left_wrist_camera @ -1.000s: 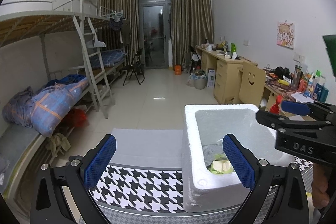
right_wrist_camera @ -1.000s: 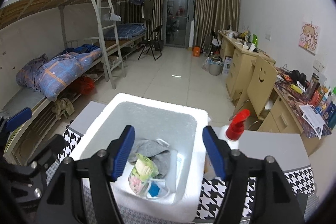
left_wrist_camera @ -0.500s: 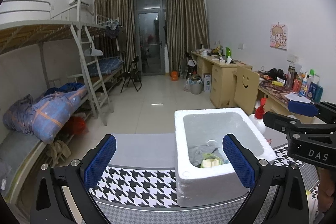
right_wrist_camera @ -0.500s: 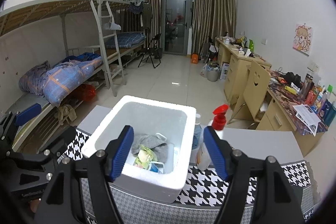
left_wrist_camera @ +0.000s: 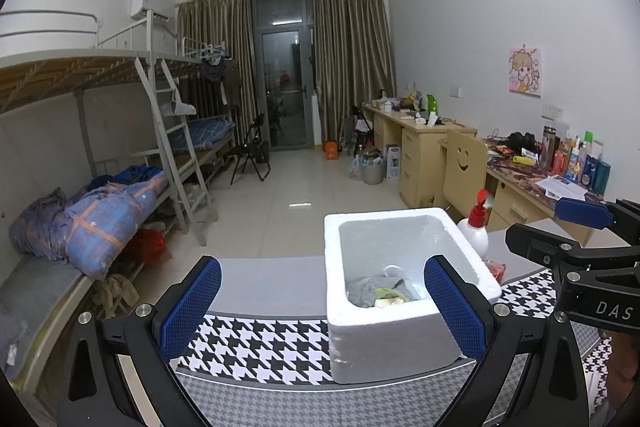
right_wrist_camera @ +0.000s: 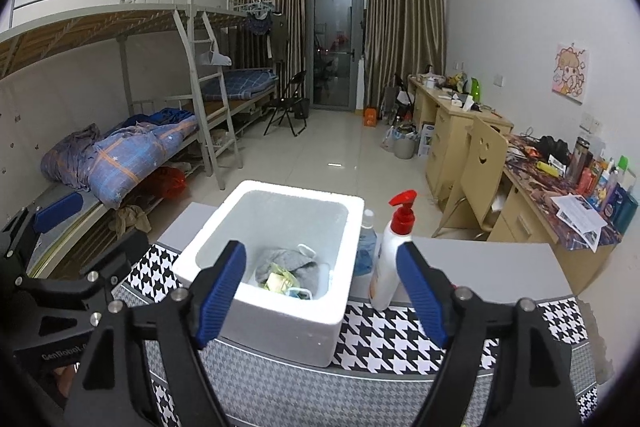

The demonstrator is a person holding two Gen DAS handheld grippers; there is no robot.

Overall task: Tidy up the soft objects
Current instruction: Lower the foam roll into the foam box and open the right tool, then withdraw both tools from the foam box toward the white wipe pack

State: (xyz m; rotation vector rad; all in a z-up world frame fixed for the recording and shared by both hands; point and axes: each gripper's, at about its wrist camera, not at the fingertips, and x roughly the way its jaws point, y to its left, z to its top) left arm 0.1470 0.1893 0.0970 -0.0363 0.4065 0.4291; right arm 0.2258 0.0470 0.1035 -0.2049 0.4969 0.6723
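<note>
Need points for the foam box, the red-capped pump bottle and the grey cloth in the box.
foam box (right_wrist_camera: 288, 323): right wrist view, on its front outer wall.
pump bottle (right_wrist_camera: 386, 267): right wrist view, on its white body.
grey cloth (right_wrist_camera: 280, 261): right wrist view, on the bunched fabric inside the box.

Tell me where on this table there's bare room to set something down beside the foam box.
Free: the houndstooth cloth left of the foam box, up to the plain grey strip behind it, and the grey tabletop right of the pump bottle. Crowded: the box's right side, where the pump bottle and a blue bottle stand close.
</note>
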